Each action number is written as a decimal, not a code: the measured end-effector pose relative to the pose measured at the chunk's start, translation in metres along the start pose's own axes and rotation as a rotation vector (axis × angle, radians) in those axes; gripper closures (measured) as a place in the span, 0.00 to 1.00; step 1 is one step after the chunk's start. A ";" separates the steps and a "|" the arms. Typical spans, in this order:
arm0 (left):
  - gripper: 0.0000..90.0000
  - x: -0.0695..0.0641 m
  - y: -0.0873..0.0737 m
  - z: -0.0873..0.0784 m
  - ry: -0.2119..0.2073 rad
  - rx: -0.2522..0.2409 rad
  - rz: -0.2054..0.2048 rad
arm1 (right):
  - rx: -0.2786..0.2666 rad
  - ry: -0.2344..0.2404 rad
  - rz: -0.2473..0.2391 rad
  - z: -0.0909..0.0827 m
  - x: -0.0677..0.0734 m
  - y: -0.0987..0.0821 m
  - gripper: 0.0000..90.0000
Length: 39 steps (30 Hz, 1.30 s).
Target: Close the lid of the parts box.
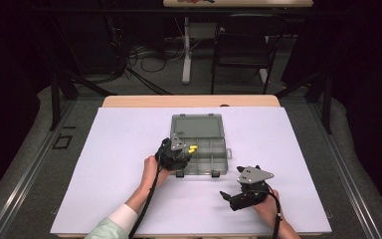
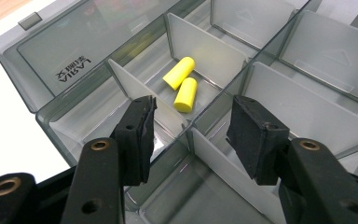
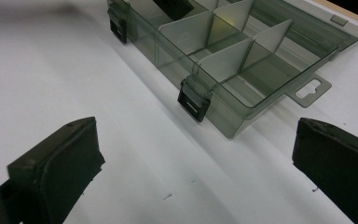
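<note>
You are working with one clear grey compartment box (image 1: 199,144), sitting open at frame centre in the high view. Two yellow foam earplugs (image 2: 182,84) are lying in one compartment, upper centre of the left gripper view. Two black latches (image 3: 194,100) are showing on the box front. You are holding two grippers, left gripper (image 1: 175,155) and right gripper (image 1: 241,191).

High view: fixed above the near table edge, facing forward and down. Left gripper view: close over the box (image 2: 214,60), looking along its jaws into the compartments. Right gripper view: low over the table, facing the box (image 3: 242,56). All three share the box (image 1: 199,144).
</note>
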<state>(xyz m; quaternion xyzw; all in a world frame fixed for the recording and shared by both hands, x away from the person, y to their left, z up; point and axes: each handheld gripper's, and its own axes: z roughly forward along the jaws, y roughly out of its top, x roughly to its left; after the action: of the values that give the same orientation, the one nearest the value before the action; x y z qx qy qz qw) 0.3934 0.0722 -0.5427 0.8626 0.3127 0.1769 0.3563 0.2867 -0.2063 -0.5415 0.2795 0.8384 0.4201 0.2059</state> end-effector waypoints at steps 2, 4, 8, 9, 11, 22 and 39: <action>0.57 0.000 0.000 0.000 -0.001 -0.001 -0.007 | -0.001 -0.001 0.002 0.000 0.000 0.000 0.00; 0.57 0.000 0.000 0.000 0.002 0.002 -0.009 | -0.003 -0.002 0.006 -0.001 0.000 0.000 0.00; 0.58 -0.001 0.000 0.000 0.005 0.004 -0.013 | -0.015 -0.007 0.021 -0.002 -0.003 0.001 0.00; 0.58 -0.001 0.000 0.000 0.004 0.003 -0.013 | -0.017 -0.006 0.027 -0.002 -0.004 0.002 0.00; 0.58 -0.001 0.000 0.000 0.005 0.003 -0.014 | -0.020 -0.011 0.035 -0.002 -0.005 0.003 0.00; 0.59 0.000 -0.001 0.000 0.004 -0.003 -0.021 | -0.053 -0.014 0.092 -0.001 -0.026 0.022 0.00; 0.59 0.000 -0.001 0.000 0.002 -0.005 -0.025 | -0.050 -0.005 0.122 0.029 -0.056 0.050 0.00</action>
<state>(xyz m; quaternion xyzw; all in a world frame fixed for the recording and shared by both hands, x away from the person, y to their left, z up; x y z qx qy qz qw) 0.3927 0.0726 -0.5434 0.8575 0.3232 0.1744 0.3603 0.3601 -0.2009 -0.5109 0.3261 0.8085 0.4518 0.1890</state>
